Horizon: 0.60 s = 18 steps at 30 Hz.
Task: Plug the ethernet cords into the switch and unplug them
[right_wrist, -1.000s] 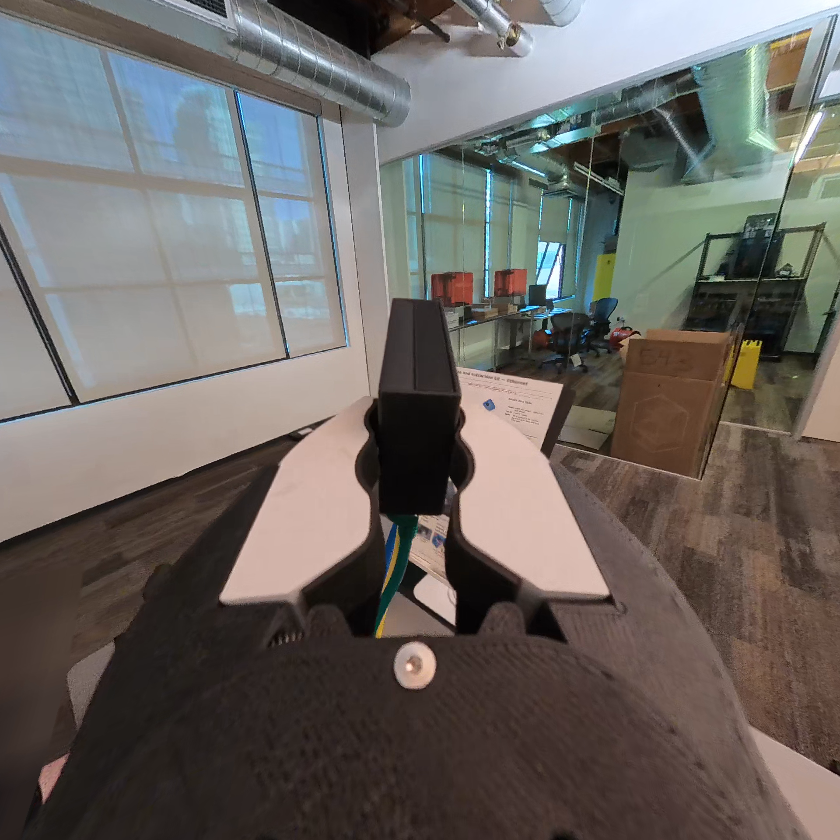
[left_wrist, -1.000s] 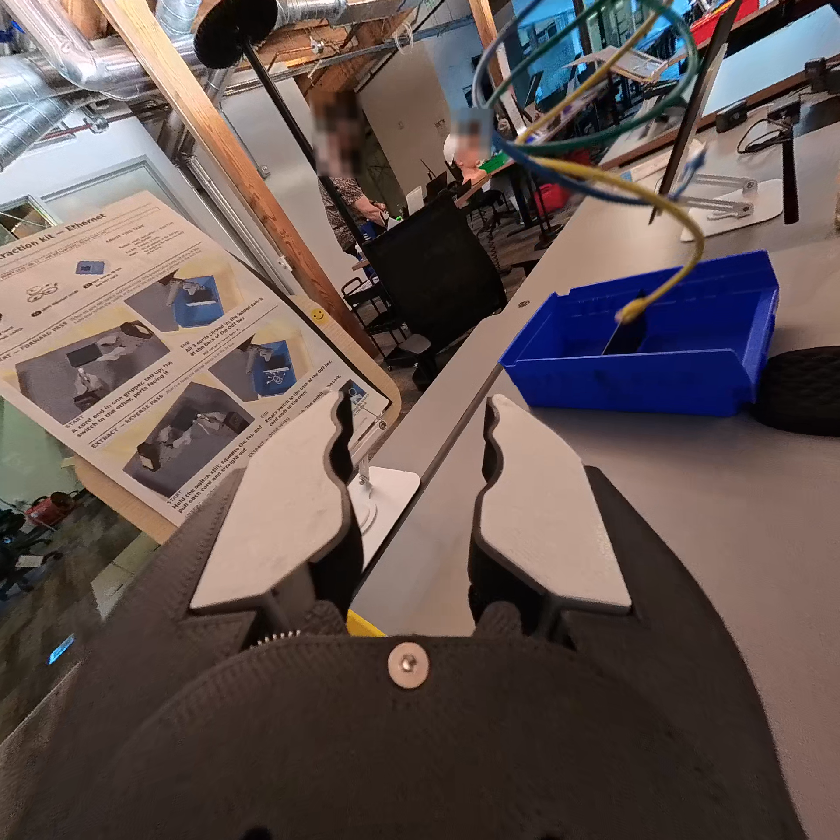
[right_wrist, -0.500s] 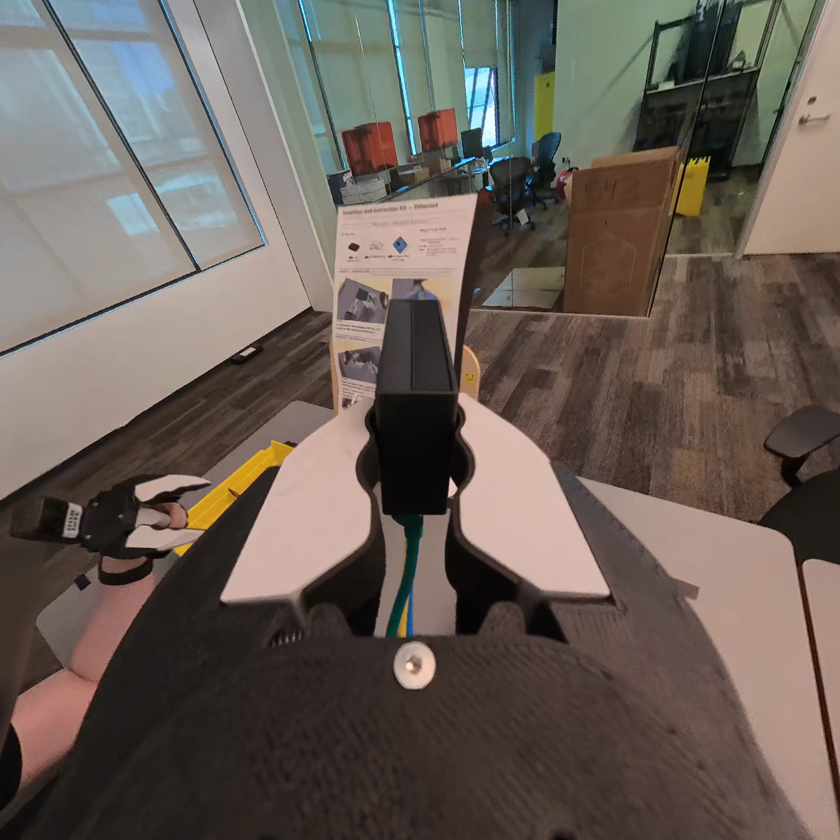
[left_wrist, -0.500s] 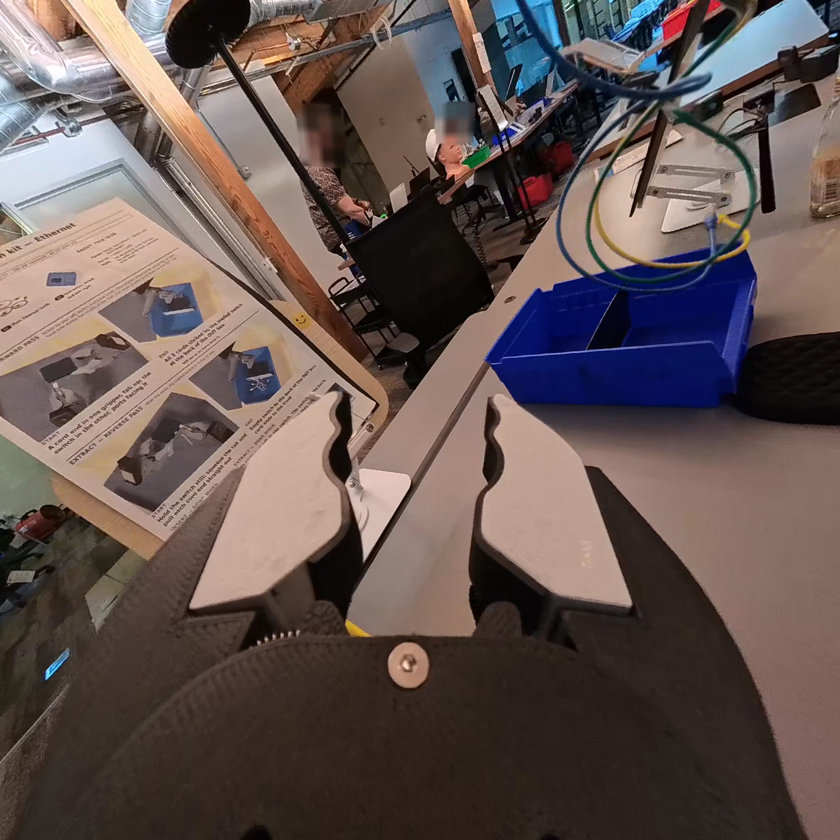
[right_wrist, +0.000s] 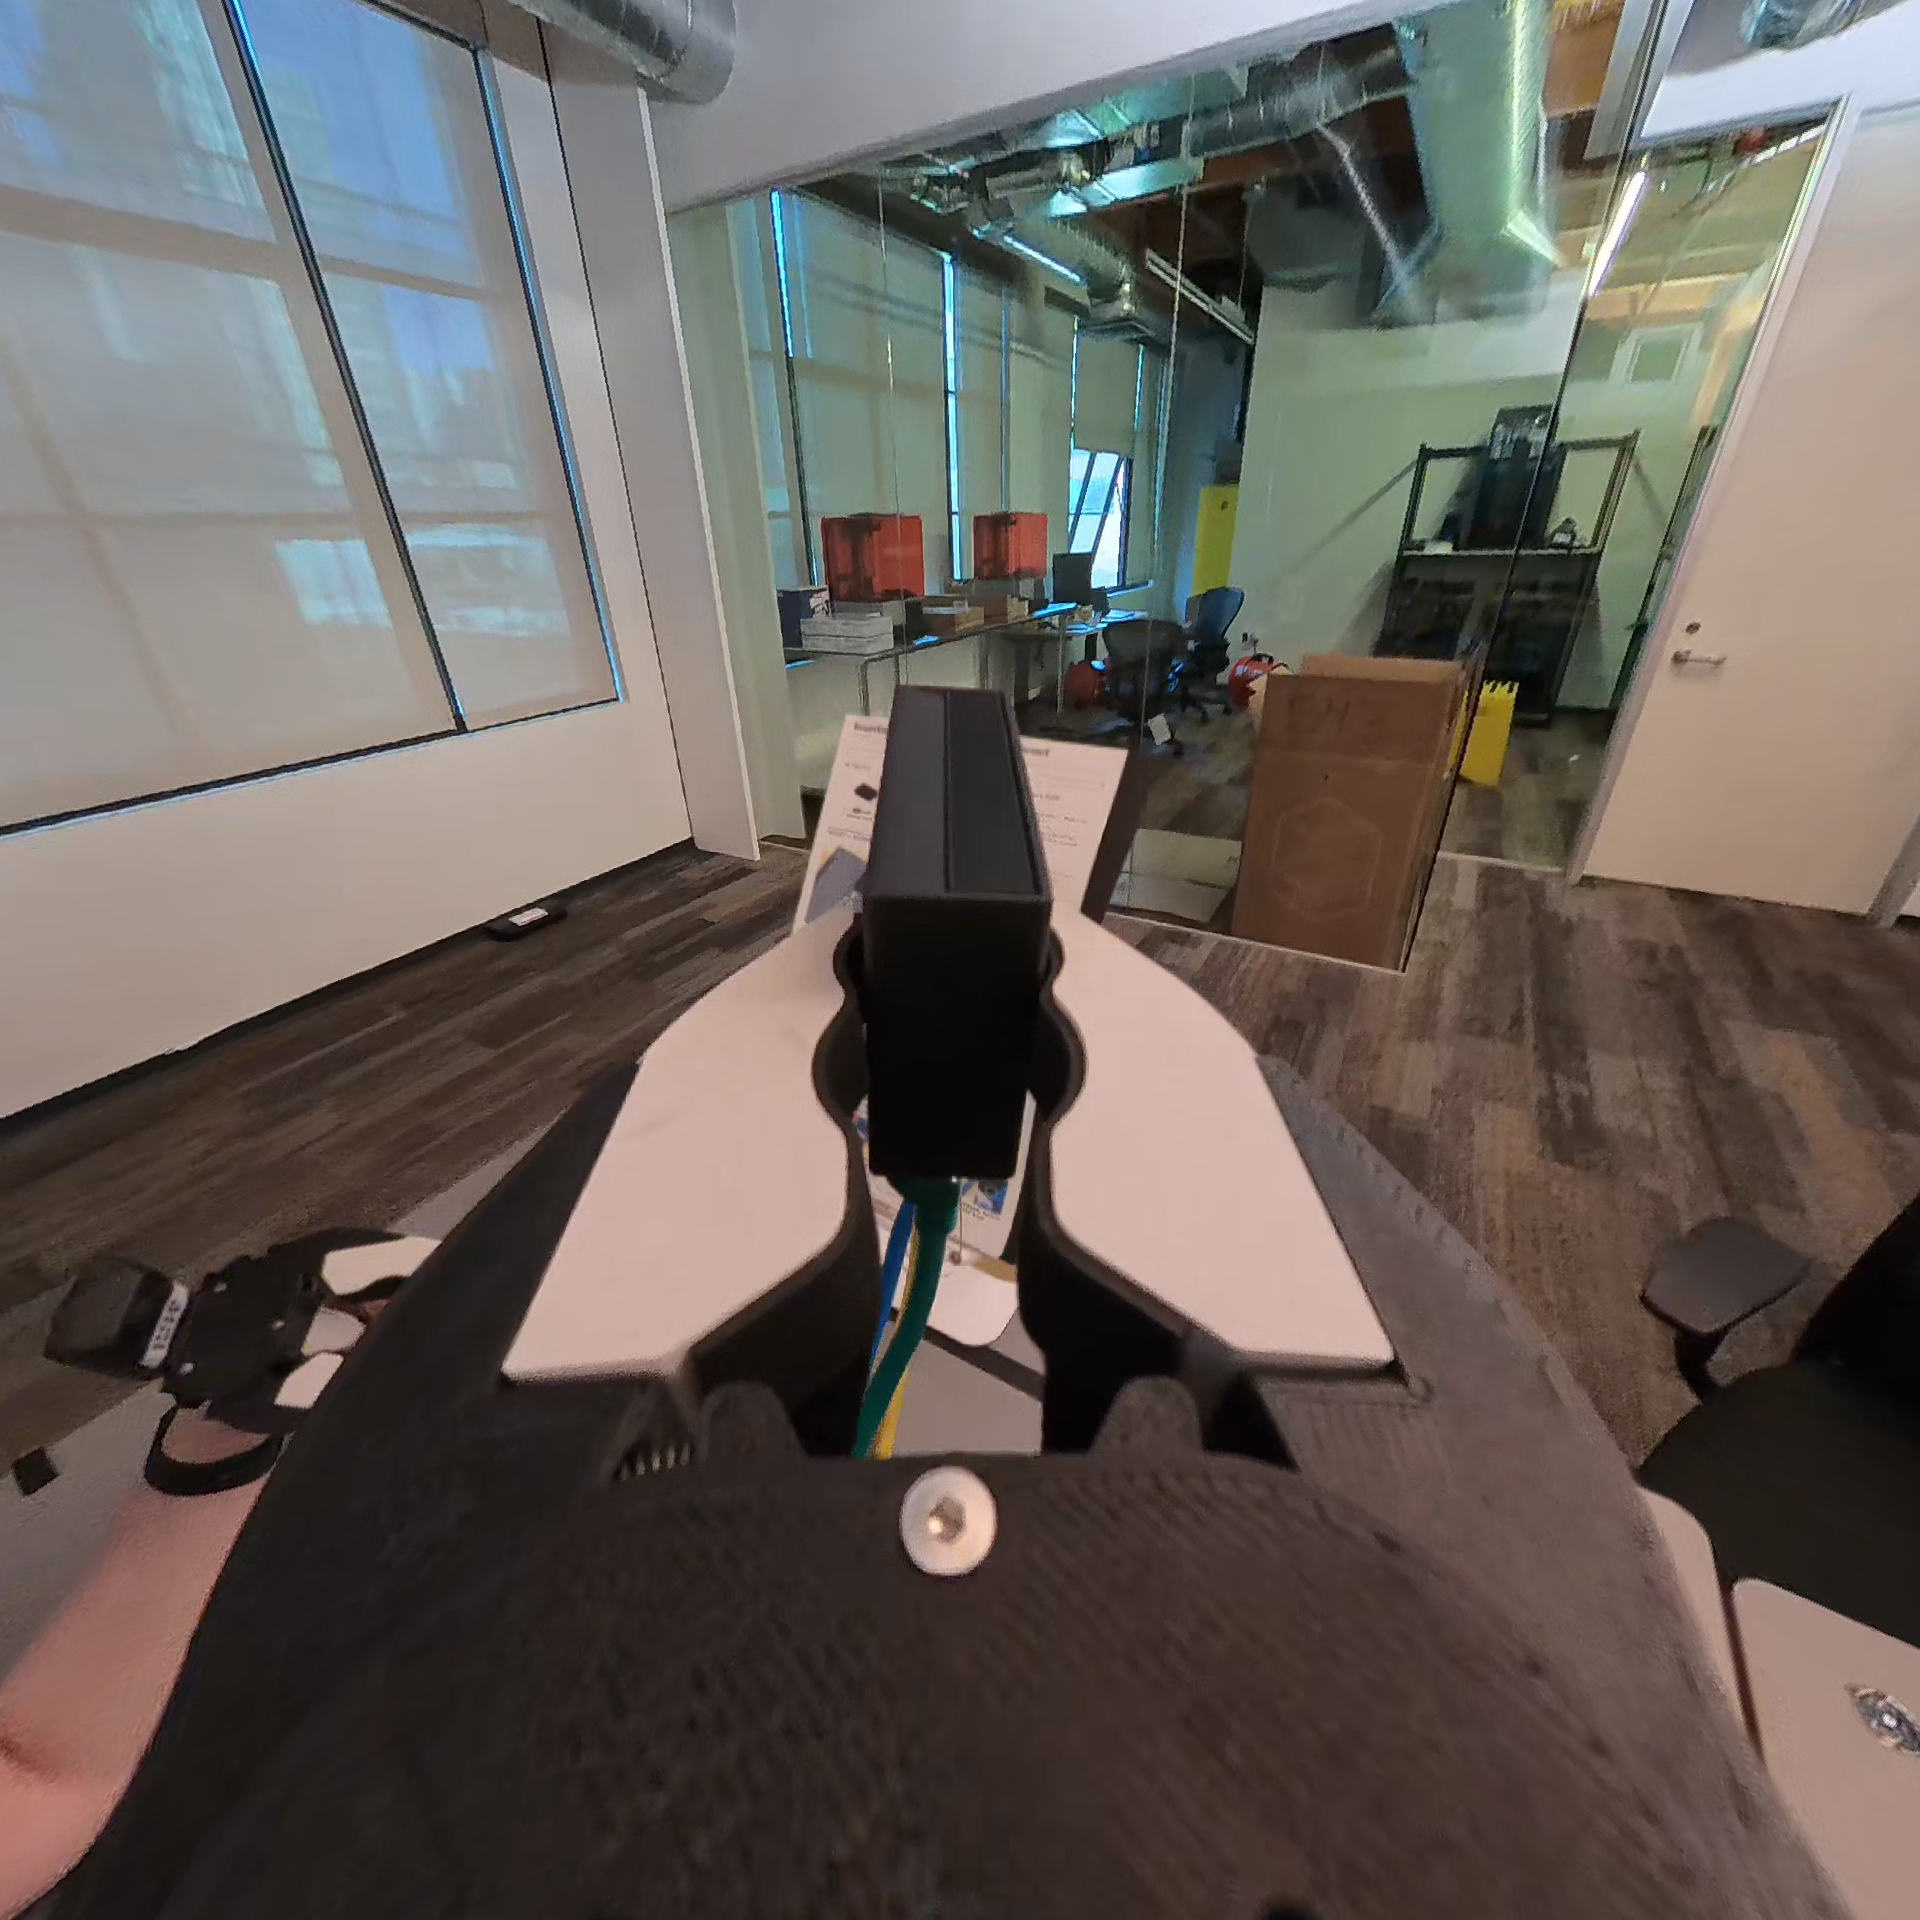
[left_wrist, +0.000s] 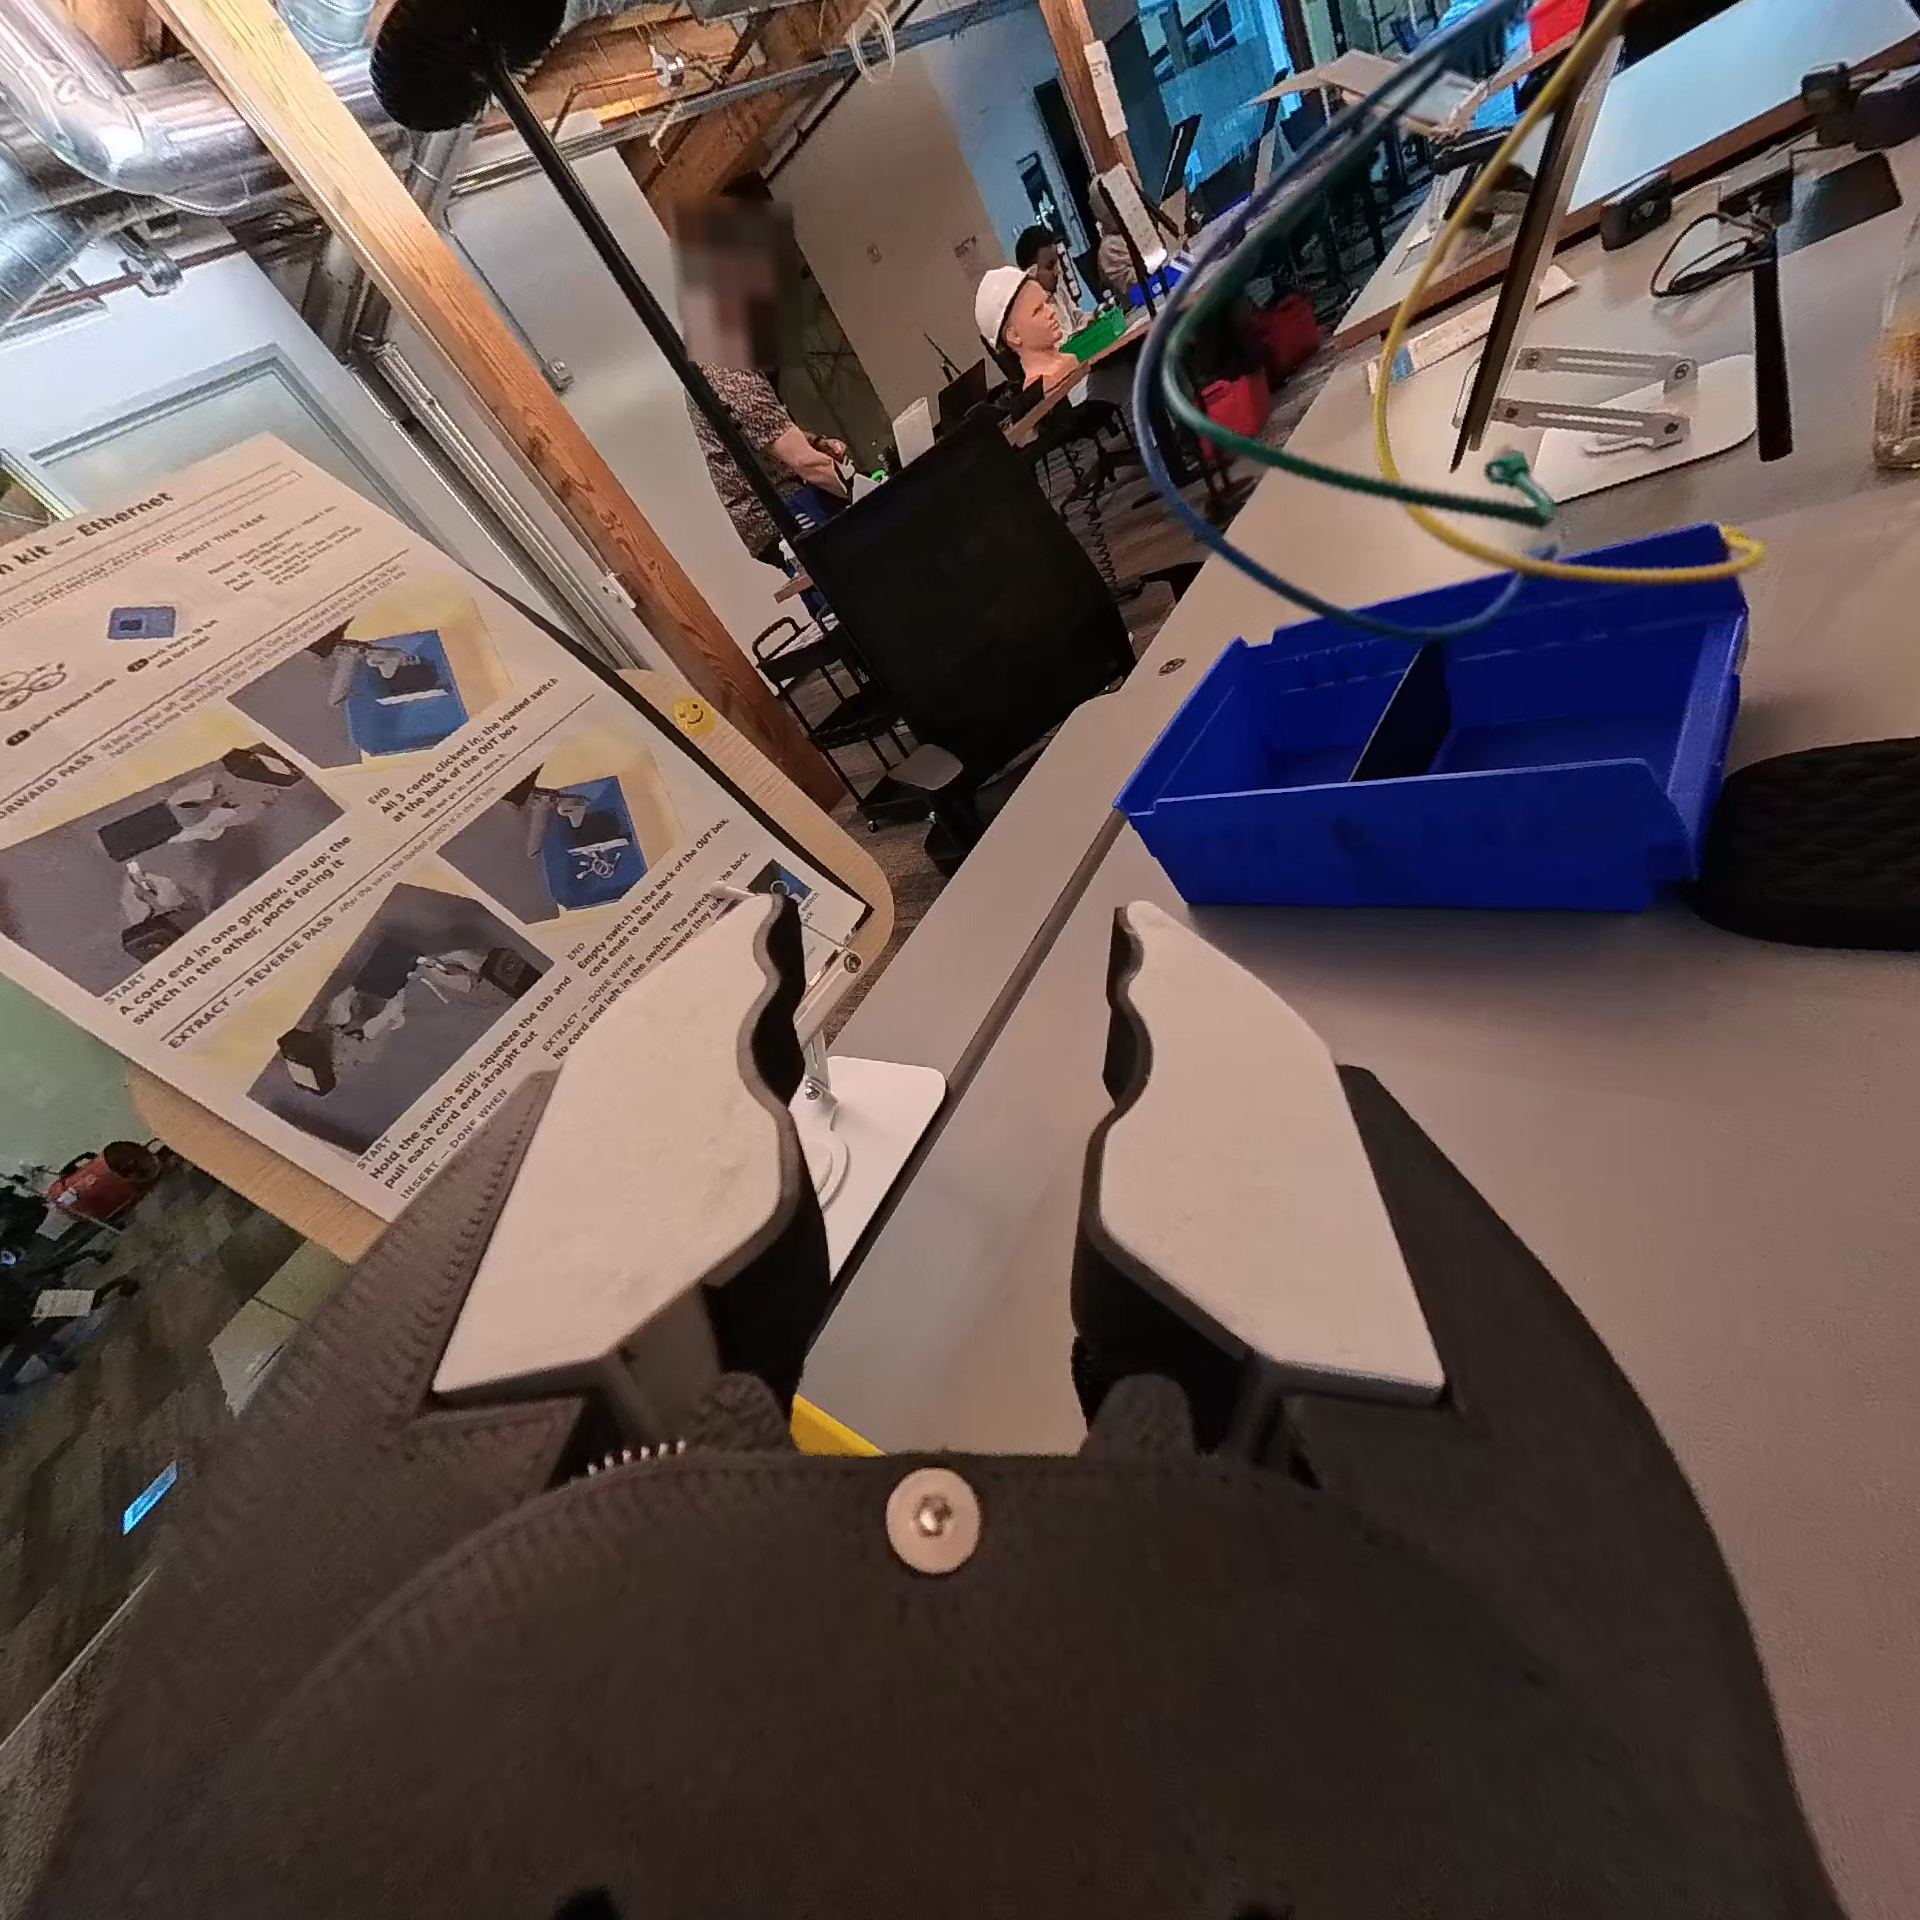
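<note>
My right gripper (right_wrist: pixel 951 966) is shut on a black switch (right_wrist: pixel 956 883) and holds it upright in the air. Green, blue and yellow cords (right_wrist: pixel 899 1320) run down from the switch's underside between the fingers. In the left wrist view these cords (left_wrist: pixel 1288 468) hang in loops above a blue bin (left_wrist: pixel 1455 790), with the green plug end (left_wrist: pixel 1507 478) loose in the air. My left gripper (left_wrist: pixel 951 935) is open and empty, low over the grey table (left_wrist: pixel 1455 1143) near its edge. It also shows in the right wrist view (right_wrist: pixel 239 1340) at the lower left.
An instruction sheet on a stand (left_wrist: pixel 312 790) rises left of the table edge. A black textured object (left_wrist: pixel 1818 852) lies right of the blue bin. A yellow bin corner (left_wrist: pixel 831 1439) shows under my left gripper. A monitor stand (left_wrist: pixel 1600 416) stands farther back. Tip to tip, the grippers are about 45 centimetres apart.
My right gripper has tilted up again with the switch. The hanging cords have swung, and the green plug end now dangles above the blue bin. My left gripper has barely moved.
</note>
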{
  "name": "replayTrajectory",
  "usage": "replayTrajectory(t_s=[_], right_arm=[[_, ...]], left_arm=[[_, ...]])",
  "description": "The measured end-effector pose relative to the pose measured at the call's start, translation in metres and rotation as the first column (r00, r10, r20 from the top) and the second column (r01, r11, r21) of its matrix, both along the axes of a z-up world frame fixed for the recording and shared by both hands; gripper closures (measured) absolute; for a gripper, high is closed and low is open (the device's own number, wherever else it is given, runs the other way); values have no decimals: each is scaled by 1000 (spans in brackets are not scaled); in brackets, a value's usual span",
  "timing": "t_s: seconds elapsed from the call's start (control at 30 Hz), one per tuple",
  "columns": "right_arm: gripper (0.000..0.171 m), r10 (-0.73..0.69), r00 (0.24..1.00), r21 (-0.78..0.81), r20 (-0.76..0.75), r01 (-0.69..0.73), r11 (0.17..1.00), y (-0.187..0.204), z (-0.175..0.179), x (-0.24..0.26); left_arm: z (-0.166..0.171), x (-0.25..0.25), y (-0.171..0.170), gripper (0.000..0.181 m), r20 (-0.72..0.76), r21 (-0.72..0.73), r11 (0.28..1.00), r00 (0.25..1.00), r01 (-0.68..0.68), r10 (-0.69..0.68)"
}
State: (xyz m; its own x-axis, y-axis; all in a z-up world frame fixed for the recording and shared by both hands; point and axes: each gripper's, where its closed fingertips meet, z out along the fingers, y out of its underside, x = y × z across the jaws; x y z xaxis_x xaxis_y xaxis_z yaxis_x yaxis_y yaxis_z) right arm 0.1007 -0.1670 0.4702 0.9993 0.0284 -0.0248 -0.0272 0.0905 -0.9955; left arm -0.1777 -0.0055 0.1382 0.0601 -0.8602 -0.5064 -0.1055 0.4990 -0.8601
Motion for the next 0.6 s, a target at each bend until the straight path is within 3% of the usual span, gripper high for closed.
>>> replayTrajectory(t_s=[0.23, 0.6], right_arm=[[143, -4, 999, -6, 32, 4, 1000, 5, 10, -16], [143, 6, 999, -78, -46, -9, 997, 20, -47, 5]], left_arm=[[-3, 1, -2, 126, -14, 4, 1000, 1000, 4, -4], [-3, 0, 0, 125, -14, 2, 1000, 1000, 6, -5]])
